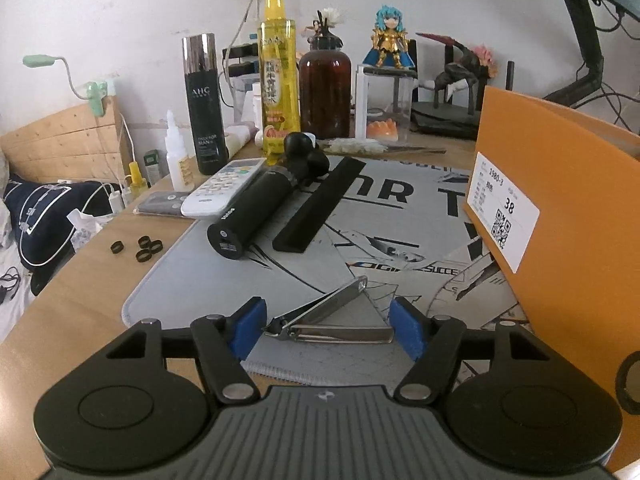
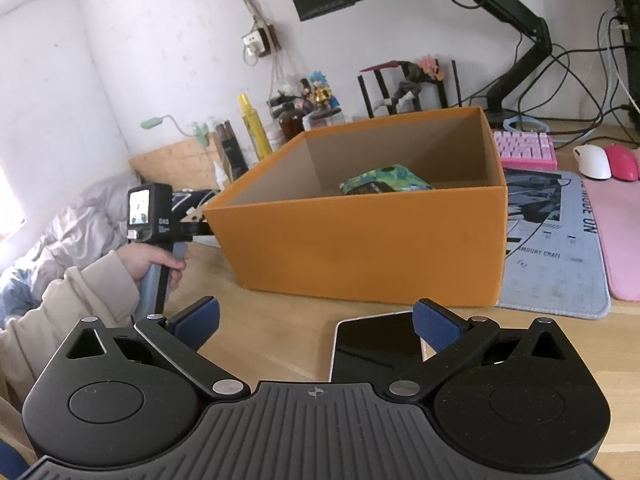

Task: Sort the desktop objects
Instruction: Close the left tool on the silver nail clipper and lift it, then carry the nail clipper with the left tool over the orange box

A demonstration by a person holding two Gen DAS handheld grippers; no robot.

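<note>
Two blue pads of your left gripper (image 1: 326, 326) bracket the nail clipper (image 1: 328, 320) lengthwise on the near mat (image 1: 192, 280); contact is unclear. Squeezing its ends may pop it free. Your right gripper (image 2: 316, 326) is open, empty, near the orange box (image 2: 360, 240).

A nail clipper (image 1: 332, 316) lies on the mat (image 1: 192, 256), between the left gripper's (image 1: 326, 326) pads. Behind it lie a flashlight (image 1: 256, 210) and a remote (image 1: 222, 192), bottles (image 1: 278, 68) farther back. The box (image 1: 560, 200) stands right, a pouch (image 2: 384, 184) in it.
</note>
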